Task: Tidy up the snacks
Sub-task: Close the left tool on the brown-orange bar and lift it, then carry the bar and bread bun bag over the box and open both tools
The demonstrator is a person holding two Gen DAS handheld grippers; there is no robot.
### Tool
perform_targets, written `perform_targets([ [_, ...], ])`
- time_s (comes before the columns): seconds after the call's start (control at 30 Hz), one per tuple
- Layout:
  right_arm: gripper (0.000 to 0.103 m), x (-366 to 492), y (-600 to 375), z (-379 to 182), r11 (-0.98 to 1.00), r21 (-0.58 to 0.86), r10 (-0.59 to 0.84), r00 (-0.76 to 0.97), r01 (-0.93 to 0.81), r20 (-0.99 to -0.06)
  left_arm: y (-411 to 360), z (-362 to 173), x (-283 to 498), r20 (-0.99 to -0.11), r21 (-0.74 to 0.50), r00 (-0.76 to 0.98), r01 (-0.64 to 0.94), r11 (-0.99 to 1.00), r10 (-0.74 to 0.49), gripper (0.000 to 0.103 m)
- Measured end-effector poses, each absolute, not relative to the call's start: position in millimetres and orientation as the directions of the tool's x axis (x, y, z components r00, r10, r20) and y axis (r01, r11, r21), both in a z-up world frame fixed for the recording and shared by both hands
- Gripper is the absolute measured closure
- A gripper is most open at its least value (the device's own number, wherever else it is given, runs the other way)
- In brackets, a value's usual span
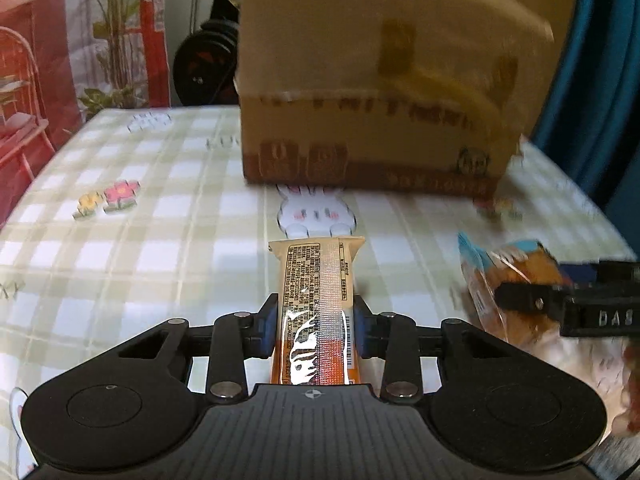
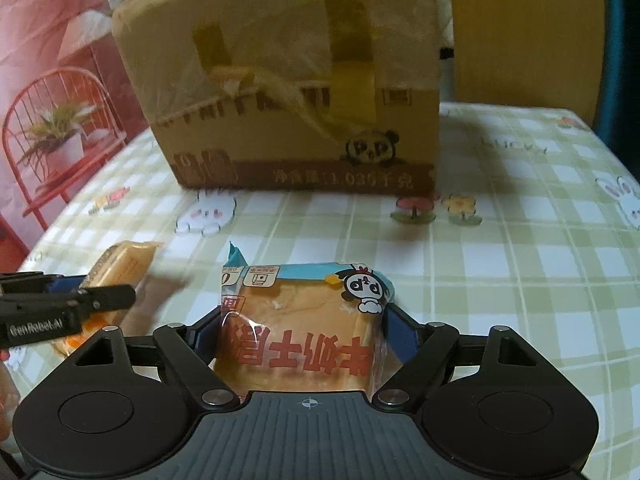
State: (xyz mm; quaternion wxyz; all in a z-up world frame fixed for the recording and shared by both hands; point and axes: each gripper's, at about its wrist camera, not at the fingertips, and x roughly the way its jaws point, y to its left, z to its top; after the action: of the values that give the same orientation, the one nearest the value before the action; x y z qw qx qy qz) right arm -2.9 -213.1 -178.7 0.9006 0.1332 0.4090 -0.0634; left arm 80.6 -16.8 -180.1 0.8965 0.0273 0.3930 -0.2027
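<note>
A long snack bar in a tan and orange wrapper sticks out forward between the blue pads of my left gripper, which is shut on it just above the checked tablecloth. My right gripper is shut on a bagged bread slice with a blue top edge and a panda print. The left wrist view shows the same bread bag at the right, with a black finger across it. In the right wrist view the bar shows at the left. A cardboard box with a panda logo stands behind both.
The box fills the far middle of the table, its front taped over. Bunny and flower prints dot the cloth. A red chair and a potted plant stand past the left edge. A blue curtain hangs at the right.
</note>
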Motion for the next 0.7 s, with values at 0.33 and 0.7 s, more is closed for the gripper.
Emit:
perform_targets([
  [0.33, 0.026, 6.0, -225.5, -86.7, 0.976, 0.158, -0.040, 0.837, 0.149, -0.546, -9.7, -87.5, 112.0, -0.530, -0.137, 0.754, 0.376, 0.916, -0.389, 0.065],
  [0.7, 0.026, 101.4, -266.6, 14.6, 0.997, 0.005, -0.074, 0.937, 0.080, -0.341, -60.8, -4.8, 193.9, -0.409, -0.095, 0.811, 0.418, 0.904, -0.418, 0.065],
])
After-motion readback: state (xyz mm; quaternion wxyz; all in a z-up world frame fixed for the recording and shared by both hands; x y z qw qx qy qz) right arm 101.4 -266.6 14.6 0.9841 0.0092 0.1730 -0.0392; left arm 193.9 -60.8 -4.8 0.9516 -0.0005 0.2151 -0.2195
